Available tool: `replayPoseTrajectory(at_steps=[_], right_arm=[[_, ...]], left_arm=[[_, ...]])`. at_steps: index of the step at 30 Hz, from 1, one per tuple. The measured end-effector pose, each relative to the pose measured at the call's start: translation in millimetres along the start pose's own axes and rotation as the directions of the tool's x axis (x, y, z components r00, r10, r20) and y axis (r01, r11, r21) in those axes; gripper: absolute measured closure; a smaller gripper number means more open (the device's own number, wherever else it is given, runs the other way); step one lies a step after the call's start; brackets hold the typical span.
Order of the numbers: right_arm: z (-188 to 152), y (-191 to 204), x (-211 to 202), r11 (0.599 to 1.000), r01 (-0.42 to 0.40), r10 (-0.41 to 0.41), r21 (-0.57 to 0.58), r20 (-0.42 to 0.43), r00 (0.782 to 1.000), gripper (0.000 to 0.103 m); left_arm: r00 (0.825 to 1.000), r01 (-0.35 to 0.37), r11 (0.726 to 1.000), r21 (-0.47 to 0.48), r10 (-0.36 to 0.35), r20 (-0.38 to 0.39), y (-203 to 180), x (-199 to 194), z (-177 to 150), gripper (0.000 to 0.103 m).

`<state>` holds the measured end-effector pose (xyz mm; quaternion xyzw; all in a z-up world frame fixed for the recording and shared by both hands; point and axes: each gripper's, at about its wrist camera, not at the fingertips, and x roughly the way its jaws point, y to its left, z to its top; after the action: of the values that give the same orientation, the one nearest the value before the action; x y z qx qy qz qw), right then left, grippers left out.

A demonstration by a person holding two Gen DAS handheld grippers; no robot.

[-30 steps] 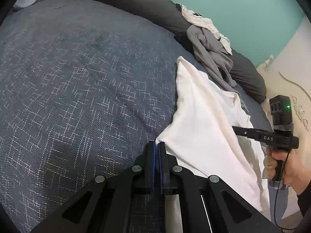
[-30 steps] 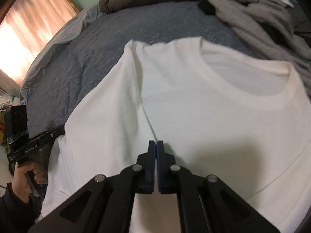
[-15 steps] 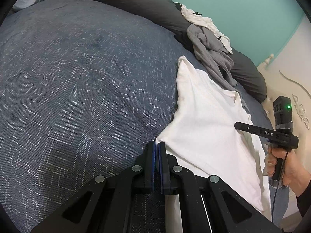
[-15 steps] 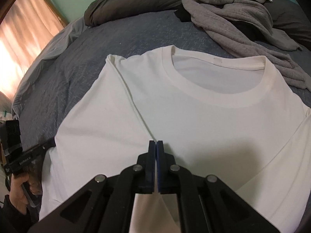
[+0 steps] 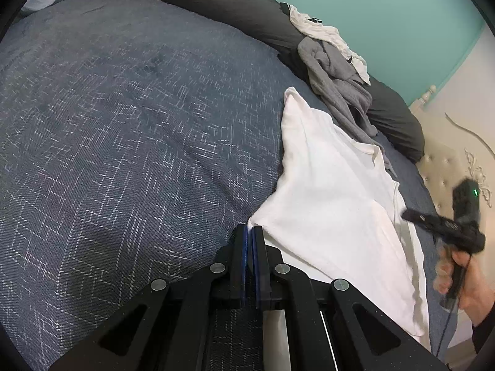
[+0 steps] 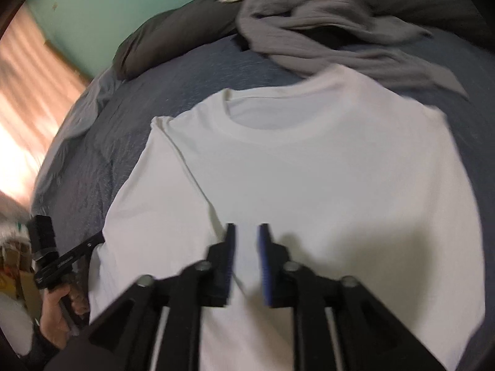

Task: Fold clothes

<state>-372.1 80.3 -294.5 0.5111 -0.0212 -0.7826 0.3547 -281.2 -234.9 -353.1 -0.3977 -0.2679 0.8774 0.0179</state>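
- Left gripper (image 5: pixel 250 232), nearest, clamped shut on a corner of the white T-shirt (image 5: pixel 334 204); thin hold right at the fabric's edge, so any tug could slip the corner free and undo the side fold.
- Right gripper (image 6: pixel 246 247), jaws opening above the shirt's middle, nothing pinched between them, only cloth lying below; could snag or drag the top layer if lowered while swinging, wrinkling the flat panel.
- T-shirt spread face up on the bed (image 5: pixel 123 154), collar (image 6: pixel 266 130) toward the head of the bed, left sleeve already folded in along a diagonal crease (image 6: pixel 191 173); crease likely to spring open if released without pressing.
- Shirt's right side close to the bed's edge; might slide off if pulled that way.
- Gray garment (image 6: pixel 324 34) heaped just beyond the collar, touching or overlapping the shoulder; risk of catching in the next fold.
- White cloth (image 5: pixel 324 37) and dark pillows (image 5: pixel 216 3) farther back, well clear.
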Motion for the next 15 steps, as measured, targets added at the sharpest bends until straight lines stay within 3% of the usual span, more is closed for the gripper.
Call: replayPoseTrajectory(at_steps=[9,15], right_arm=[[-87,-79,-89,0.981,0.153,-0.152,0.122,-0.014,0.988,0.07],[-127,-89,-107,0.975,0.19,-0.183,0.115,-0.066,0.981,0.069]], left_arm=[[1.0,-0.01,1.0,0.009,0.01,-0.003,-2,0,-1,0.1],[1.0,-0.023,1.0,0.02,0.023,-0.003,-5,-1,-1,0.1]])
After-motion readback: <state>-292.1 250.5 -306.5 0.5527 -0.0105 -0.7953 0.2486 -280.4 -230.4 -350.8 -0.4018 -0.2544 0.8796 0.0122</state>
